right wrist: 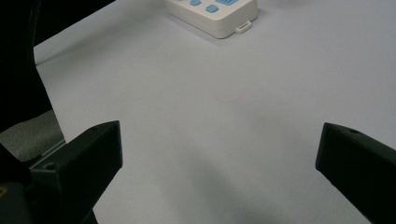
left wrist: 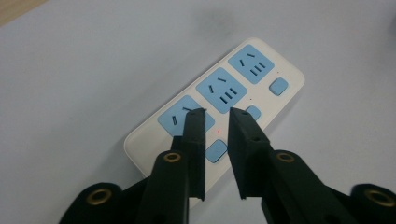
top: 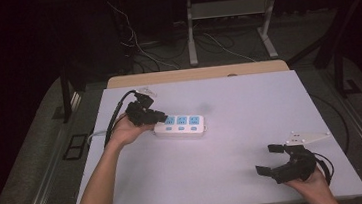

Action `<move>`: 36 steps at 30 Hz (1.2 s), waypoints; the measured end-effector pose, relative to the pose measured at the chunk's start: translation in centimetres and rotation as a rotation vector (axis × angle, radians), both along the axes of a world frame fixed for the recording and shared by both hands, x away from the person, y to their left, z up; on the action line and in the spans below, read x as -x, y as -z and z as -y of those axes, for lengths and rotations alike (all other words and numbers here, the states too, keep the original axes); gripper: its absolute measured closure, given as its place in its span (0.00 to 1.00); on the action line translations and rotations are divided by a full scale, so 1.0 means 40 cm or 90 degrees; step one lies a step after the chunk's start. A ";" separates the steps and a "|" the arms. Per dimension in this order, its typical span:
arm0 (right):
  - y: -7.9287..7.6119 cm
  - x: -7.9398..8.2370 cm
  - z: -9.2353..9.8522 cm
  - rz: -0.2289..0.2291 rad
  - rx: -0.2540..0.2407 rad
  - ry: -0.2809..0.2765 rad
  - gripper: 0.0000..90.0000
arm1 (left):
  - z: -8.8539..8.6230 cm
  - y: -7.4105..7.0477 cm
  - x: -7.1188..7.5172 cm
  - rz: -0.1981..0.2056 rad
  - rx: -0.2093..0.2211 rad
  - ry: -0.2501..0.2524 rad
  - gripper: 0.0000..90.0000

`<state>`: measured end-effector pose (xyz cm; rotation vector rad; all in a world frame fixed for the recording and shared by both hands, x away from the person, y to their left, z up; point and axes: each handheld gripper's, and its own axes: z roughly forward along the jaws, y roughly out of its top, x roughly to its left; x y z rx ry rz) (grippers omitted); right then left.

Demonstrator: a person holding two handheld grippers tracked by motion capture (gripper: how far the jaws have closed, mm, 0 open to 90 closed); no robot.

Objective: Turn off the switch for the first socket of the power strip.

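A white power strip (top: 180,125) with three blue sockets and blue buttons lies left of centre on the white table (top: 233,147). My left gripper (top: 163,118) reaches its left end from the left. In the left gripper view the strip (left wrist: 289,70) lies just under the left gripper (left wrist: 217,112); the jaws stand nearly together with a narrow gap, over the nearest socket and its button, and nothing is between them. My right gripper (top: 266,159) rests at the table's front right, open wide and empty. In the right gripper view the right gripper (right wrist: 219,144) faces bare tabletop, with the strip's end (right wrist: 219,14) far off.
A wooden strip (top: 196,74) runs along the table's far edge. Behind it stand white desk legs (top: 190,30) and loose cables (top: 139,51) on the dark floor. A black cable (top: 115,113) trails from the left gripper off the table's left side.
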<state>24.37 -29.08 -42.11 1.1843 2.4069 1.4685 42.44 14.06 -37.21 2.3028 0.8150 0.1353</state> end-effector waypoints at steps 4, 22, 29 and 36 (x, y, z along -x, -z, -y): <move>0.000 0.000 0.000 0.001 0.000 0.000 0.00 | 0.003 0.007 -0.006 -0.013 0.007 -0.003 0.95; 0.000 -0.002 0.000 0.000 0.000 -0.002 0.00 | 0.030 0.043 -0.018 -0.047 -0.030 0.010 0.99; 0.000 -0.002 0.000 -0.001 0.001 -0.002 0.00 | 0.046 0.059 -0.021 -0.054 -0.039 0.023 0.99; 0.001 -0.002 0.000 -0.001 0.003 -0.003 0.00 | 0.053 0.071 -0.023 -0.060 -0.053 0.027 0.99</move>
